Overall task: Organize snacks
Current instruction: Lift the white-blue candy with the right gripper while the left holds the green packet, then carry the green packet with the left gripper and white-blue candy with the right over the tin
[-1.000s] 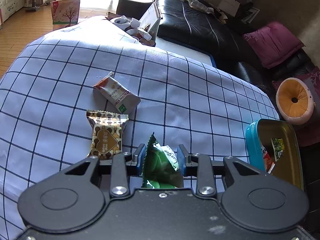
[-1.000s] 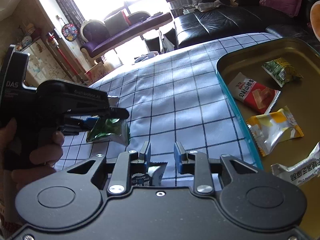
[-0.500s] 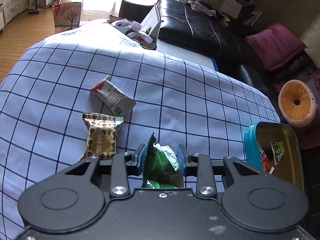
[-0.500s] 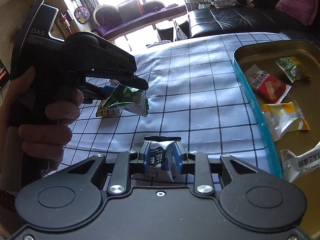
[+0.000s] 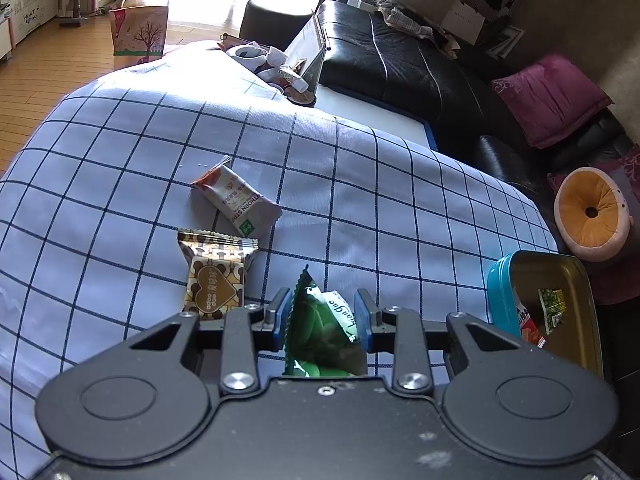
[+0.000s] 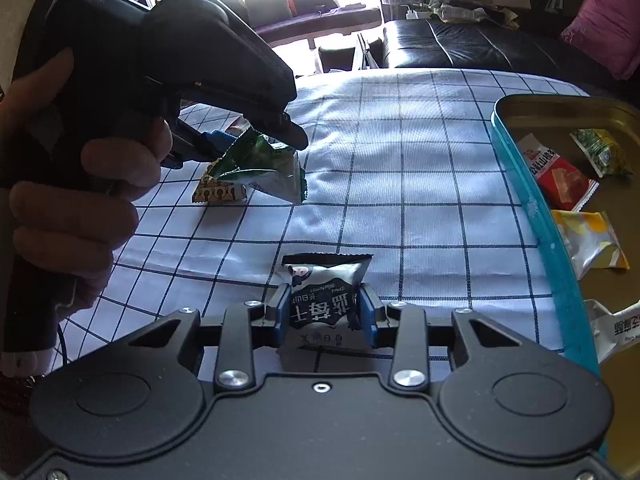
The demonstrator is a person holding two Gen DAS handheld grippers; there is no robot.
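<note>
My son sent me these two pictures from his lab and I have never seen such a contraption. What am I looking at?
A person holds two hand-held pincers, each with a camera looking along its fingers. One picture is from the left gripper, shut on a green snack packet. The other is from the right gripper: its jaws are opening, with a black-and-white packet between them. On the checked cloth lie a brown packet and a white-orange packet. The teal tin at the right already holds several snacks.
</note>
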